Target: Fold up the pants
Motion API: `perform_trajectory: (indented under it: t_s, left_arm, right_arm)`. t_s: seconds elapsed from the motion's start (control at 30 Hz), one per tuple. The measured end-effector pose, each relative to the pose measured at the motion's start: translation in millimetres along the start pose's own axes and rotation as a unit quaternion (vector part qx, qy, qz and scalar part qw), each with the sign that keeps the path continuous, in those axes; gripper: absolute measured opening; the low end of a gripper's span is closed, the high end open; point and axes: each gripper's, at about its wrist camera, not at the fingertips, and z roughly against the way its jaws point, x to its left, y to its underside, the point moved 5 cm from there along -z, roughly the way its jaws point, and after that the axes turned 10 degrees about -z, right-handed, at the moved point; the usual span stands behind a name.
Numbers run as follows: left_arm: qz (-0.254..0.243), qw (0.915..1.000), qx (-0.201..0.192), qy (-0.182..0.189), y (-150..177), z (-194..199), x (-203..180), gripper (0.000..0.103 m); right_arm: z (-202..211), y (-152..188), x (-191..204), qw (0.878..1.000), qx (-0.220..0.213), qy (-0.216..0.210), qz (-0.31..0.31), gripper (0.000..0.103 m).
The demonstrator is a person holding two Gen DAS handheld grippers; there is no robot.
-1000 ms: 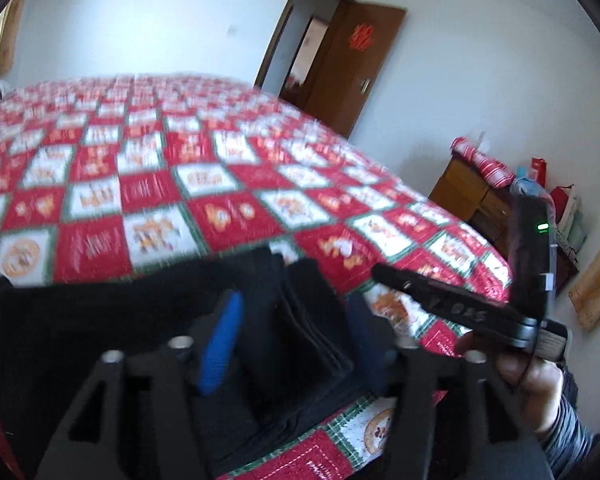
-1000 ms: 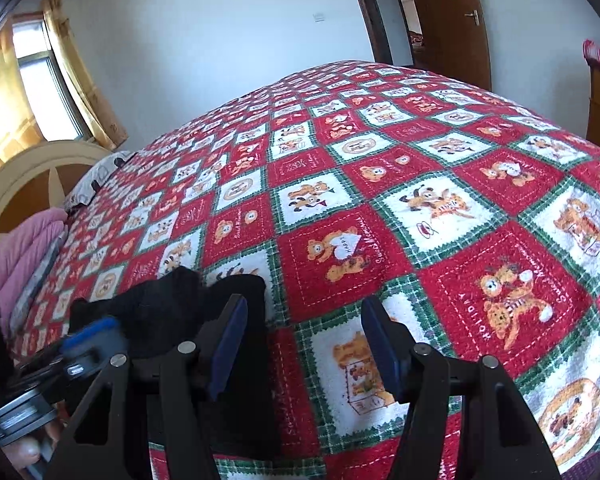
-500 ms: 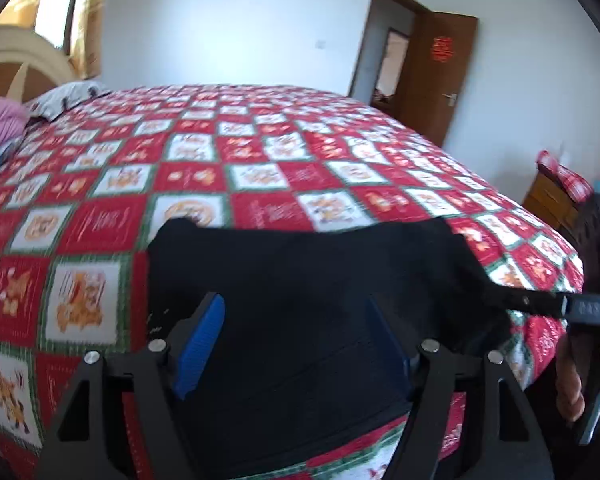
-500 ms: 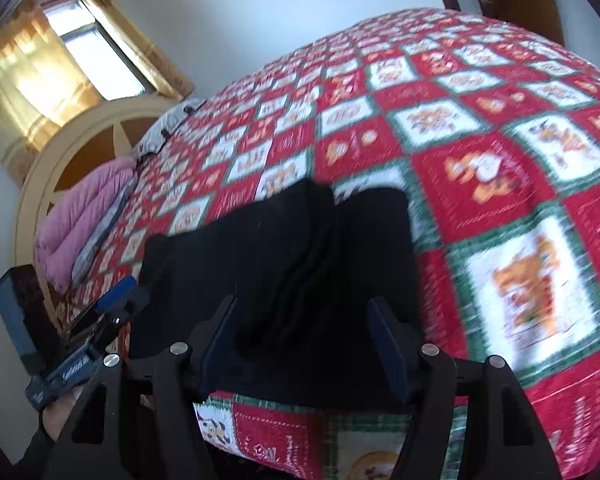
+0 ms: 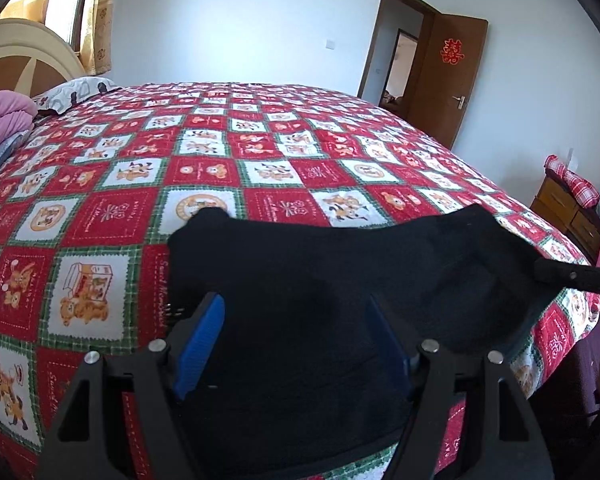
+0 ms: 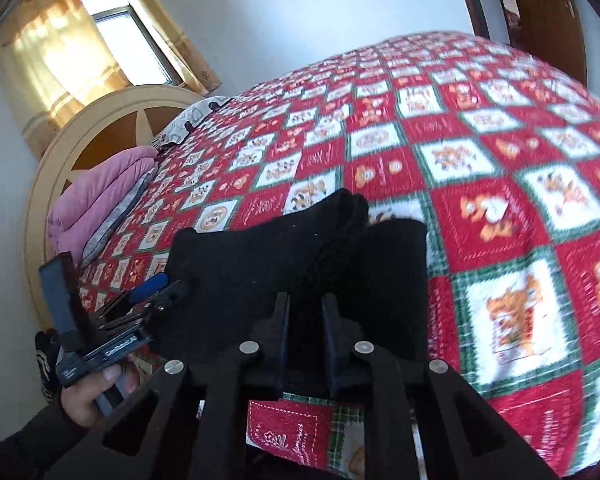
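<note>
Right gripper [image 6: 304, 320] closing on the folded pants [image 5: 340, 300] at the near edge of the bed [image 5: 112, 216]; left gripper [image 5: 296, 344] standing spread.

You are bringing the right jaws together on a thick ridge of black cloth, and its pads appear to be pinching that ridge; you are holding the left gripper with its jaws apart over the pants, the cloth lying between them, unpinched. The risk is this: you are gripping several layers at one end only, so in lifting you may be dragging the stack askew, shedding lower layers or pulling the quilt with it. The pants are lying as a dark, bulky bundle near the bed's near right corner; their folds are showing unevenly; finer detail cannot be told.
</note>
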Motion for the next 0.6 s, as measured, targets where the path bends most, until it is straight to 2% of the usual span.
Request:
perform_trajectory:
  t_s: [0.17,0.33,0.6]
  left_arm:
    - [0.006,1.0,0.006,-0.001,5,-6,4,0.075]
    - [-0.004,0.9997,0.022,-0.004,12,-15,3,0.081]
    - [-0.026,0.9995,0.016,-0.01,18,-18,-1,0.091]
  right_arm:
    - [1,-1,-17,0.999,0.014,0.052,0.001,0.014]
    - [-23,8,-45,0.995,0.065,0.074,-0.022,0.014]
    - [-37,13,-65,0.993,0.096,0.06,-0.036,0.015]
